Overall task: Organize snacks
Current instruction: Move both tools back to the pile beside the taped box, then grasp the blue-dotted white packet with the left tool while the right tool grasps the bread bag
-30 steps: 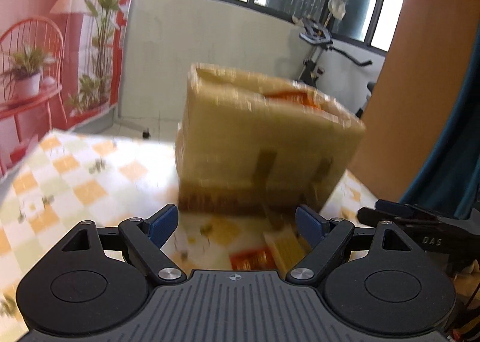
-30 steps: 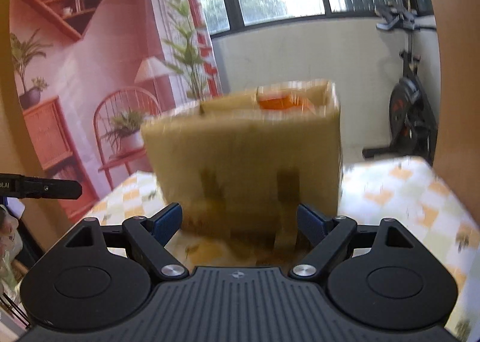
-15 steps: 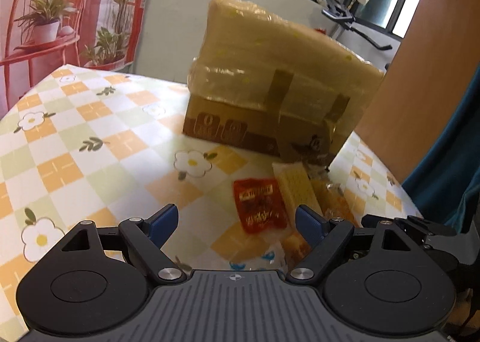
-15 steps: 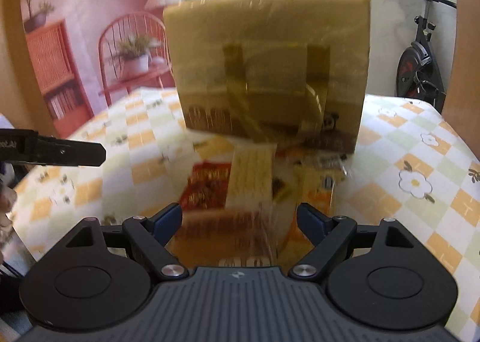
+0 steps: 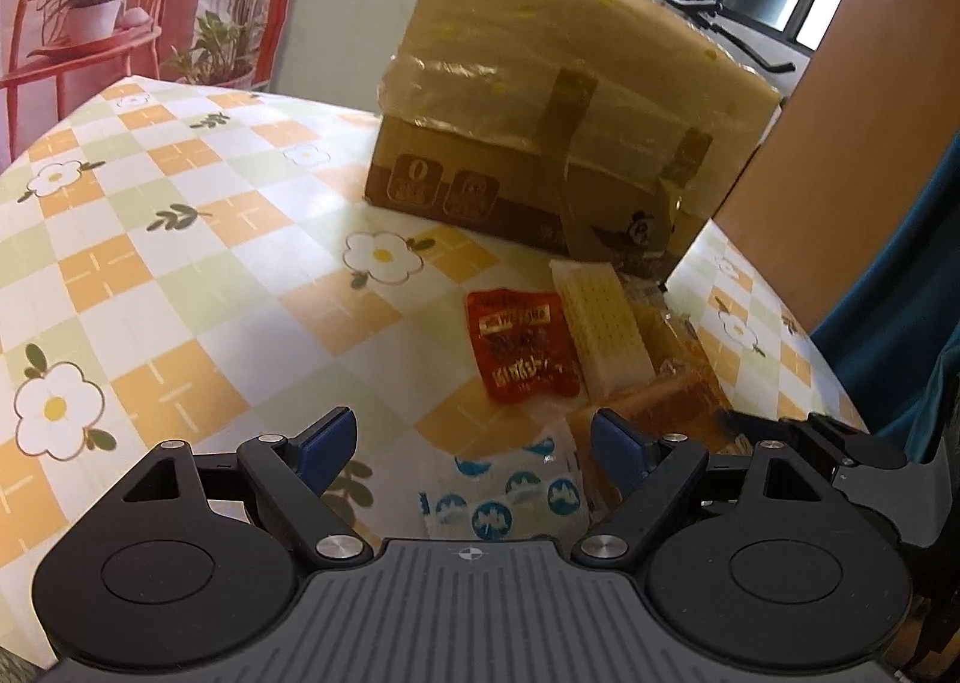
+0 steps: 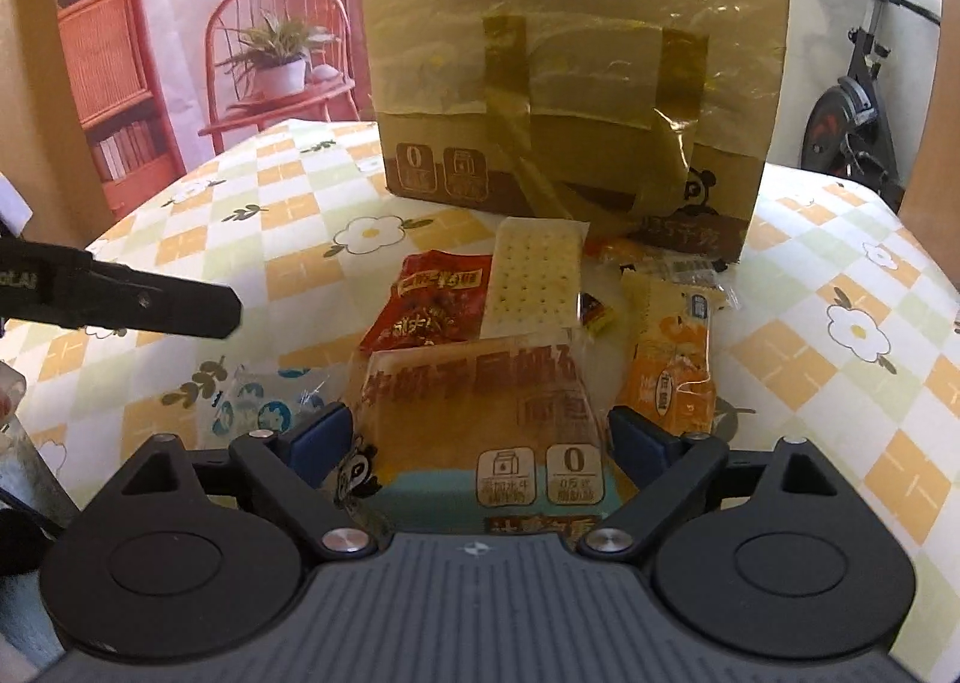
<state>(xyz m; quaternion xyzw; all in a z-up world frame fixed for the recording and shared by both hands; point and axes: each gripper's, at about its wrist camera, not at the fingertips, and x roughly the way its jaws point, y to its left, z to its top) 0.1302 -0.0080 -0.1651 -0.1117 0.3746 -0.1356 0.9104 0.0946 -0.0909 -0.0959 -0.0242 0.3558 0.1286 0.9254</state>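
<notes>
A taped cardboard box (image 5: pixel 558 125) (image 6: pixel 570 65) stands on the checked tablecloth (image 5: pixel 180 275). In front of it lie loose snacks: a red packet (image 5: pixel 522 347) (image 6: pixel 426 305), a pale cracker packet (image 5: pixel 600 323) (image 6: pixel 534 281), an orange packet (image 6: pixel 672 365) and a white packet with blue dots (image 5: pixel 504 503) (image 6: pixel 258 407). My left gripper (image 5: pixel 472 446) is open just above the blue-dotted packet. My right gripper (image 6: pixel 478 437) is opening, with a clear bread packet (image 6: pixel 480 413) lying between its jaws; the pads flank it without pressing. The left gripper's finger (image 6: pixel 150 299) shows at the left of the right wrist view.
The table's rounded edge falls away at the right (image 5: pixel 828 383). A brown panel (image 5: pixel 840 113) and a teal curtain (image 5: pixel 900 293) stand close on that side. An exercise bike (image 6: pixel 852 101) is behind the table. Bare cloth stretches to the left of the snacks.
Both grippers have sunk toward the table and tipped down, so the snack pile has come into view. The right jaws have widened a little around the bread packet.
</notes>
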